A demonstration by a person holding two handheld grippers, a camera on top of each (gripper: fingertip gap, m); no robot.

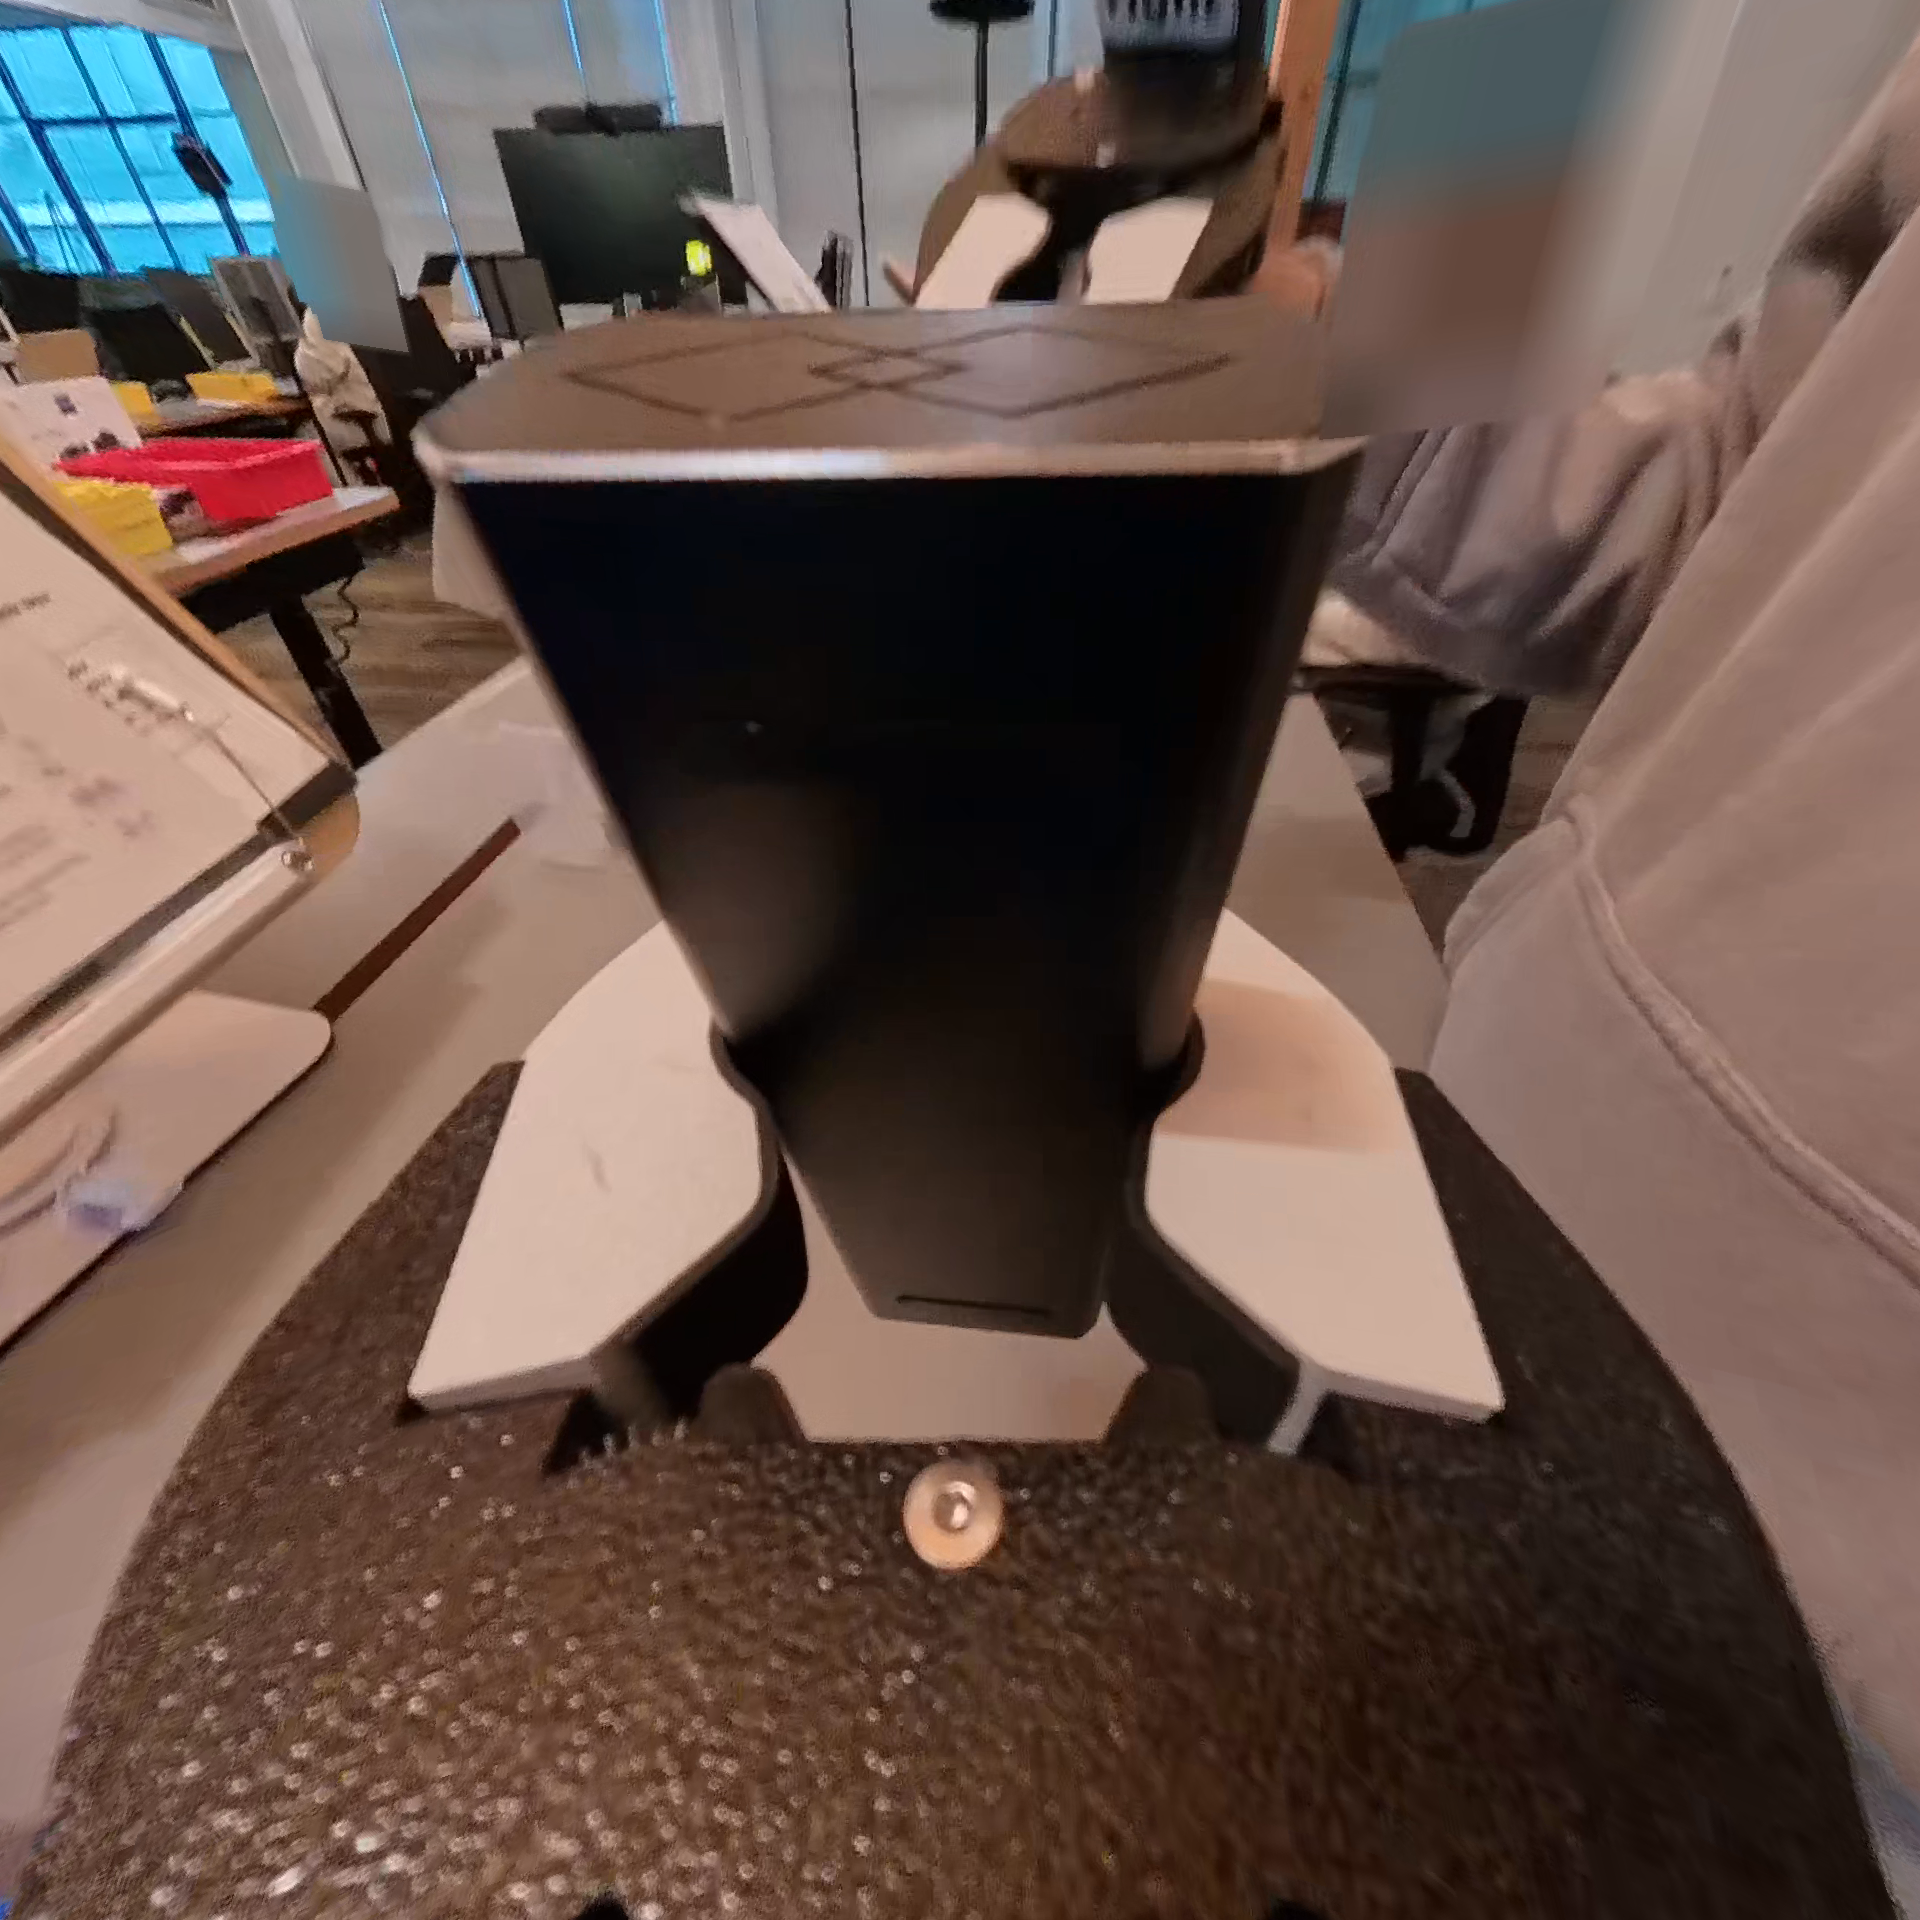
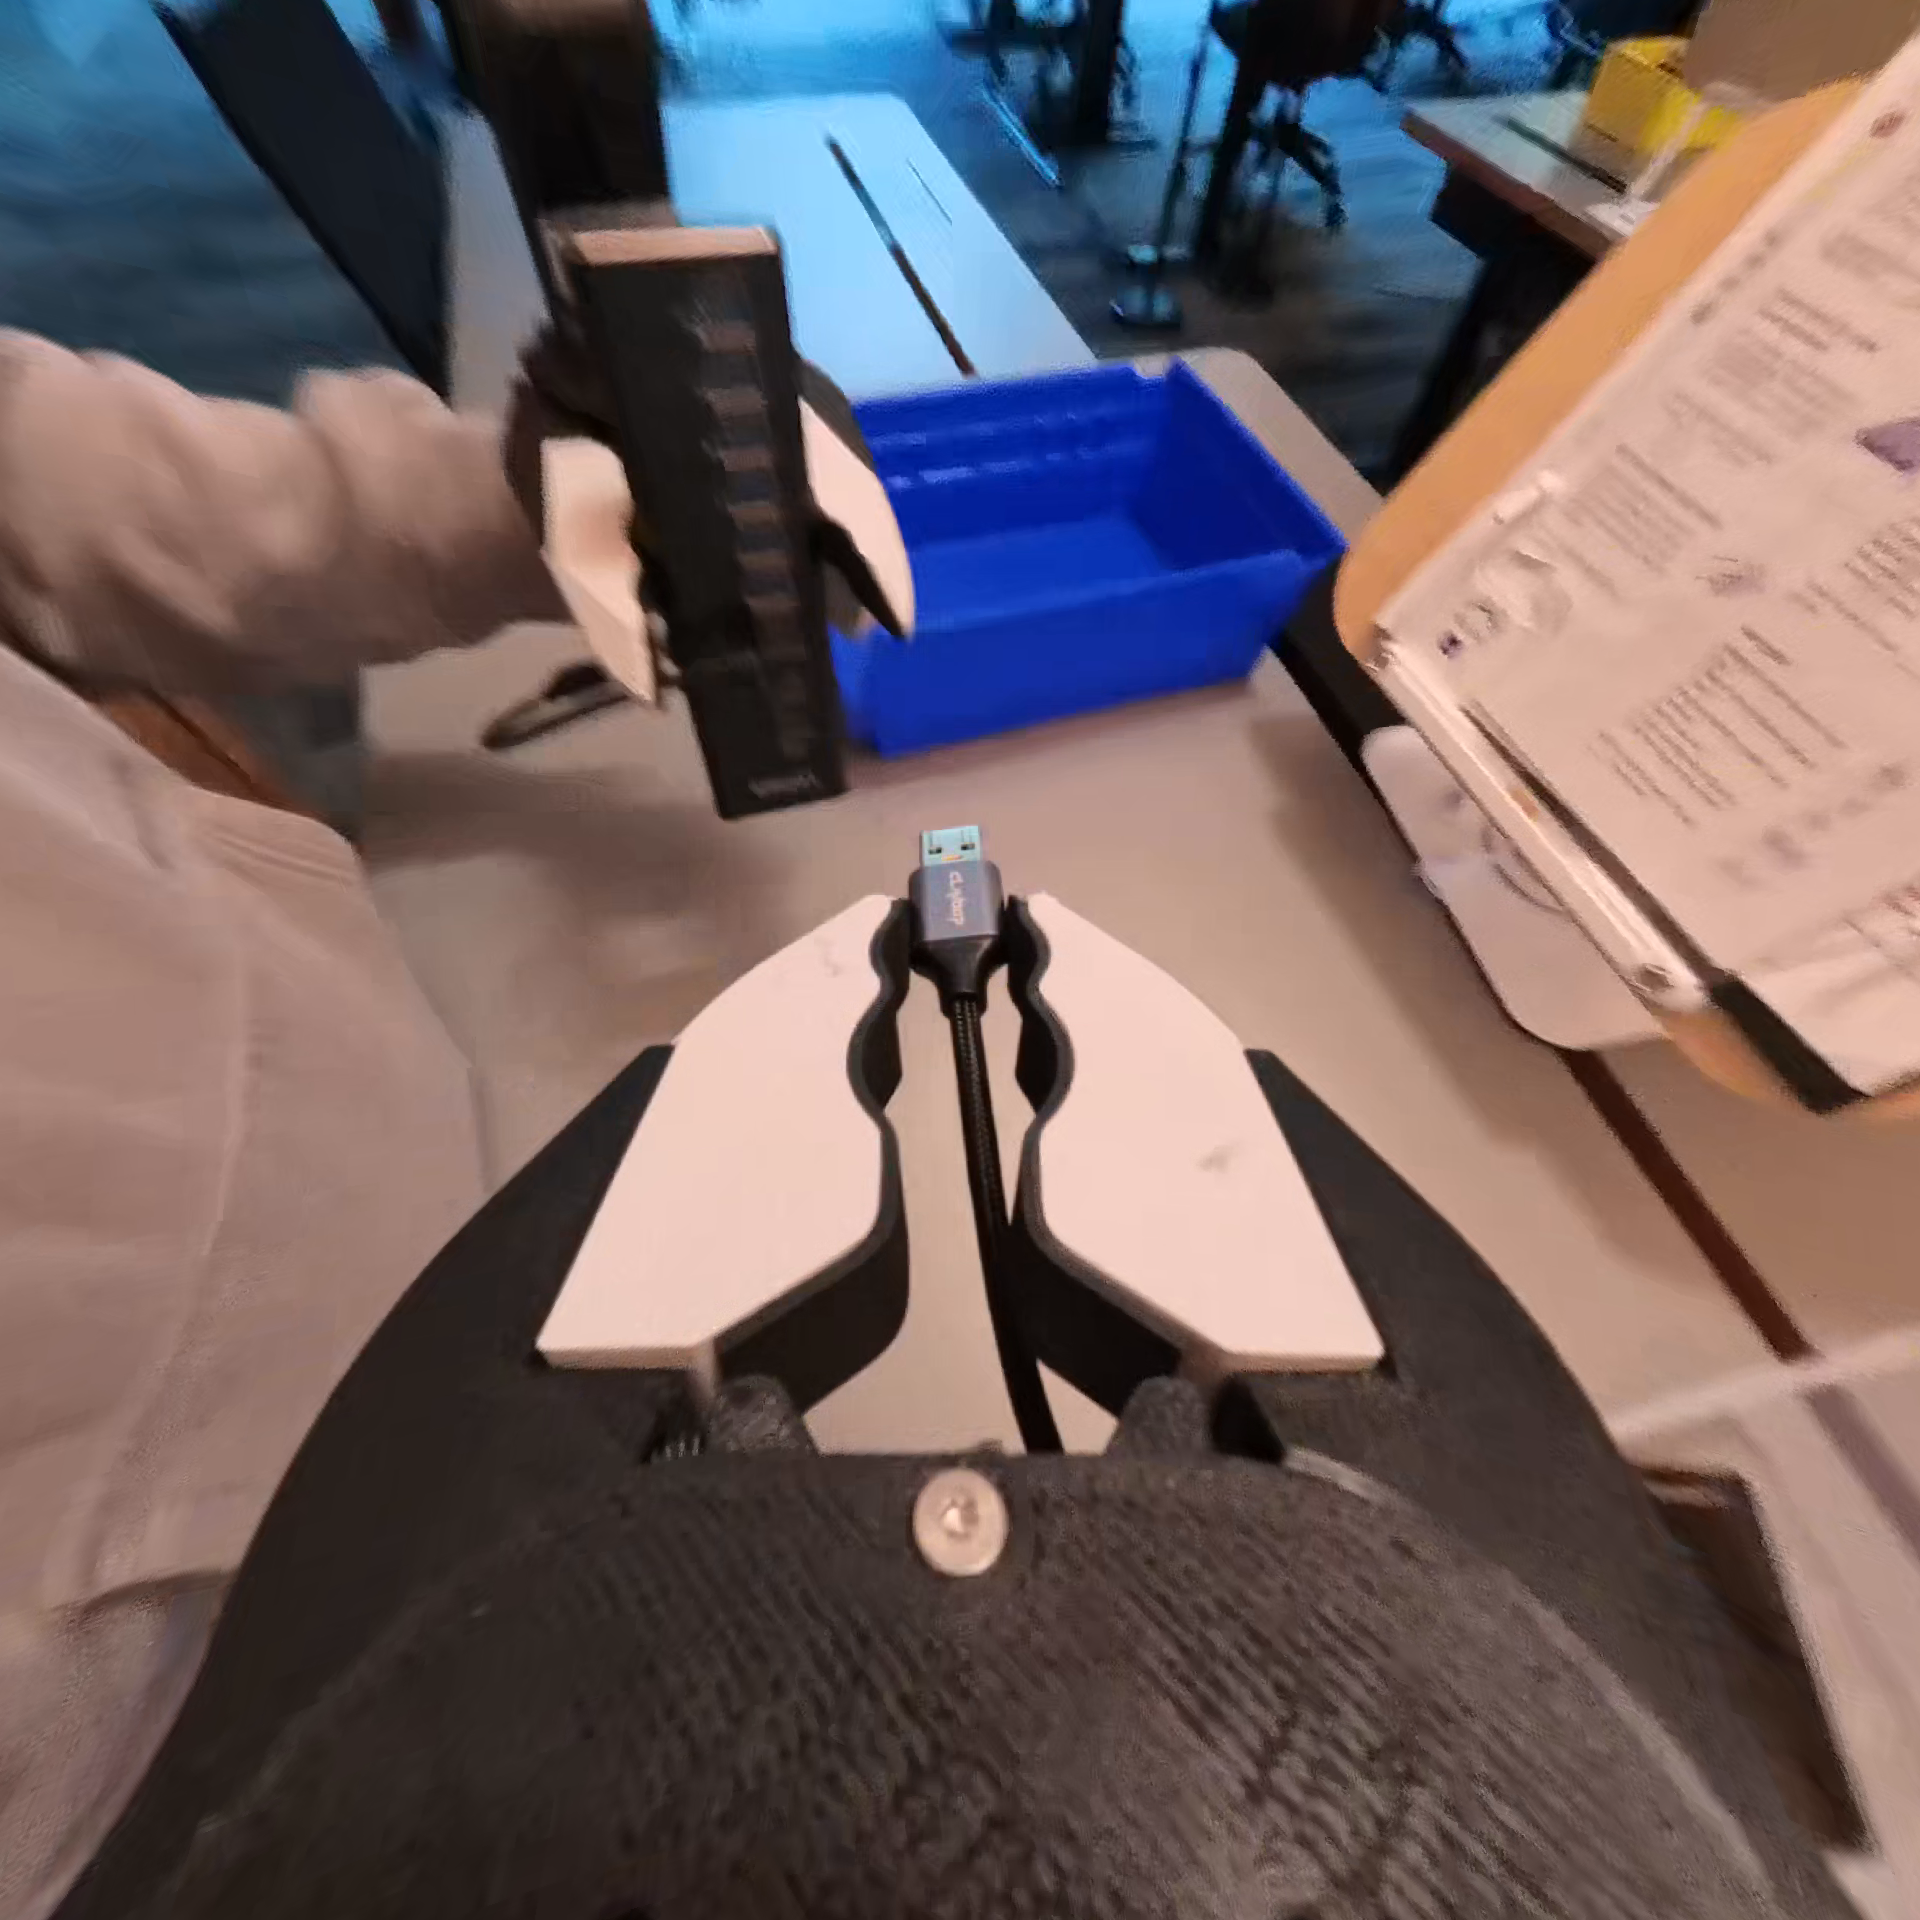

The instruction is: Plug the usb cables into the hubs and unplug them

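Right now my left gripper [image 2: 717, 540] is clamped on the black USB hub [image 2: 717, 520], its two white fingers [image 2: 597, 566] pressed against the hub's long sides. I hold the hub up off the grey table [image 2: 1195, 883], nearly upright; in the right wrist view its row of ports faces that camera, though blur keeps me from counting them. In the left wrist view the hub [image 1: 904, 779] fills the middle of the frame, showing only its plain dark back between my left gripper [image 1: 956, 1049] fingers.

My right gripper [image 2: 954, 914] is pinching the grey USB-A plug [image 2: 954, 894] of a black braided cable [image 2: 982, 1143], which runs back between the fingers. The metal tip sticks out past the fingertips, pointing forward, apart from the hub and just below its lower end in that view.

Behind the hub, a blue plastic bin [image 2: 1091, 644] sits on the table. A tilted document stand [image 2: 1662, 520] with printed sheets stands at the right edge.
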